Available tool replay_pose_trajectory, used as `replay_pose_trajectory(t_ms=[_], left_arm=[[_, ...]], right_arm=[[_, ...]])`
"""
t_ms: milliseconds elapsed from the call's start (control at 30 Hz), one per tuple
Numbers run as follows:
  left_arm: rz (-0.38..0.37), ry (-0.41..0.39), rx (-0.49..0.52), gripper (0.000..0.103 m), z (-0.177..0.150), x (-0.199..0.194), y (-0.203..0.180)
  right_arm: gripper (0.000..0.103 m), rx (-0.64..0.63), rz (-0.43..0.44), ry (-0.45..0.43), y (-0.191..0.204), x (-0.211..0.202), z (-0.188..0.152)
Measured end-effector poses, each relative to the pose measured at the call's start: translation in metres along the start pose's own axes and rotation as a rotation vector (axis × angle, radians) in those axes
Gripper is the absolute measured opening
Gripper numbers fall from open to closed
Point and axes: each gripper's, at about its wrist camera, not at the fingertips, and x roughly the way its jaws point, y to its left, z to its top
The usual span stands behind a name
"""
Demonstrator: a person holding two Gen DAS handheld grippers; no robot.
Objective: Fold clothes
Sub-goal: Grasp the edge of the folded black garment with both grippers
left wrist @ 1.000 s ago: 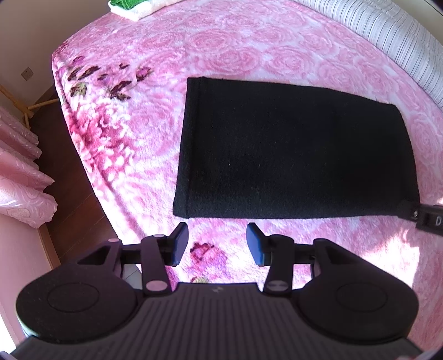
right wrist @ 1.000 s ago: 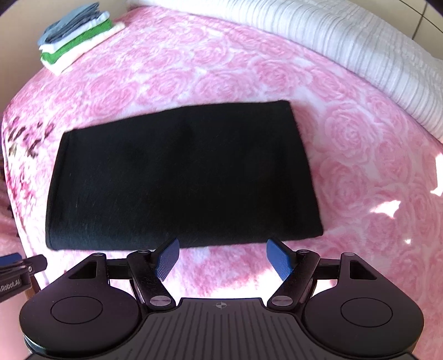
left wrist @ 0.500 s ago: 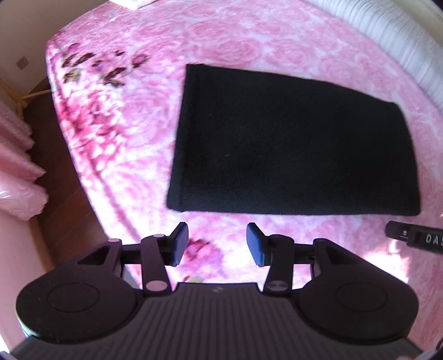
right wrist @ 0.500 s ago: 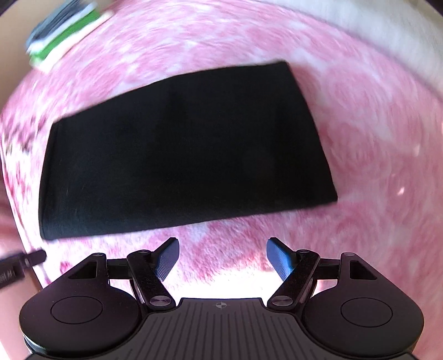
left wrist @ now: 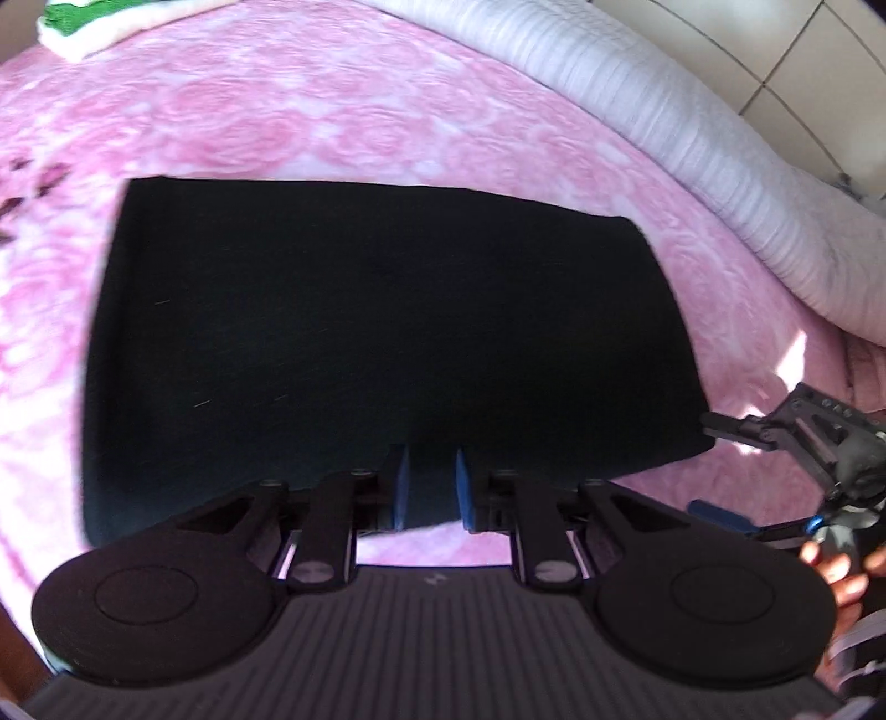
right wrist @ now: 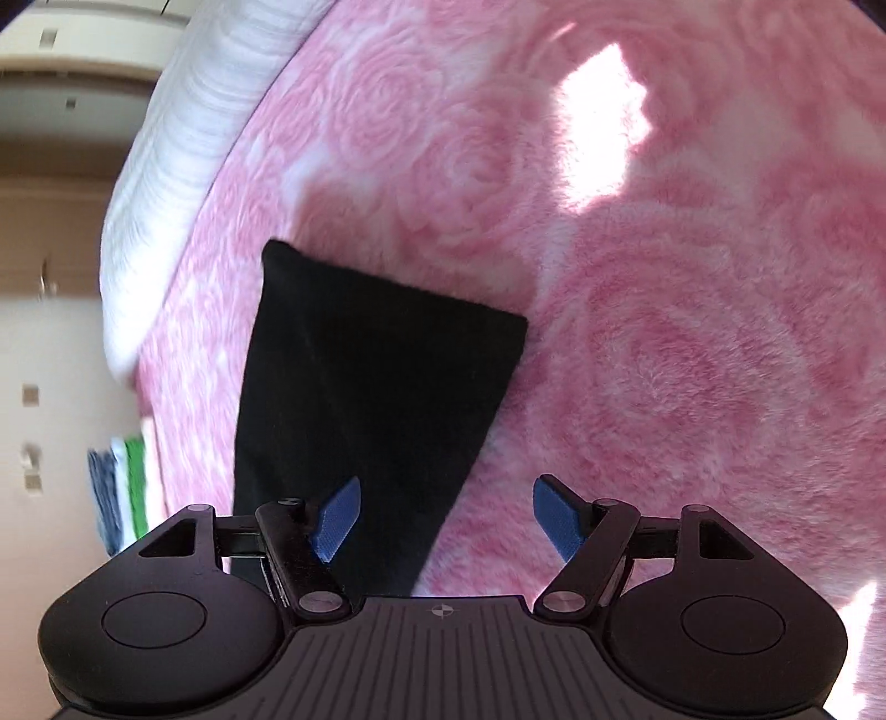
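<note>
A black garment [left wrist: 387,343], folded into a flat rectangle, lies on the pink rose-patterned blanket [left wrist: 332,116]. My left gripper [left wrist: 431,487] sits over the garment's near edge with its blue pads close together and black cloth between them; it looks shut on that edge. The right gripper shows at the right of the left wrist view [left wrist: 775,459], by the garment's right end. In the right wrist view the garment [right wrist: 365,399] runs away from me, and my right gripper [right wrist: 446,518] is open across its near end, left pad over the cloth, right pad over the blanket.
A white ribbed quilt [left wrist: 692,127] lies along the far side of the bed. A stack of folded clothes, green and white [left wrist: 99,22], sits at the far left corner, and also shows in the right wrist view [right wrist: 124,498]. A wall and floor lie beyond the bed's left edge.
My left gripper moved forward and right onto the garment's near edge and narrowed from open to nearly closed. My right gripper swung round to the garment's right end and stays open.
</note>
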Motion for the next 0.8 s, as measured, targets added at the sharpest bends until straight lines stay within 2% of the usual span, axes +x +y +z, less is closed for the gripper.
replay_pose_trajectory(t_ms=[133, 333, 400, 533, 667, 800], left_arm=[[-0.041, -0.013, 0.011, 0.009, 0.003, 0.018, -0.004], [0.01, 0.057, 0.103, 0.009, 0.002, 0.053, -0.009], [-0.002, 0.061, 0.075, 0.008, 0.006, 0.05, -0.007], [-0.018, 0.059, 0.041, 0.007, 0.01, 0.042, -0.004], [0.007, 0.075, 0.081, 0.007, 0.006, 0.054, -0.008], [0.012, 0.086, 0.08, 0.006, 0.009, 0.062, -0.01]], right_arm=[[0.073, 0.031, 0.027, -0.028, -0.005, 0.009, 0.006], [0.072, -0.002, 0.04, -0.059, -0.005, 0.02, 0.011], [0.072, -0.018, 0.043, -0.065, -0.004, 0.023, 0.012], [0.061, -0.061, 0.048, -0.083, -0.001, 0.024, 0.013], [0.059, -0.056, 0.076, -0.105, -0.007, 0.029, 0.015], [0.055, -0.084, 0.103, -0.123, -0.009, 0.035, 0.017]])
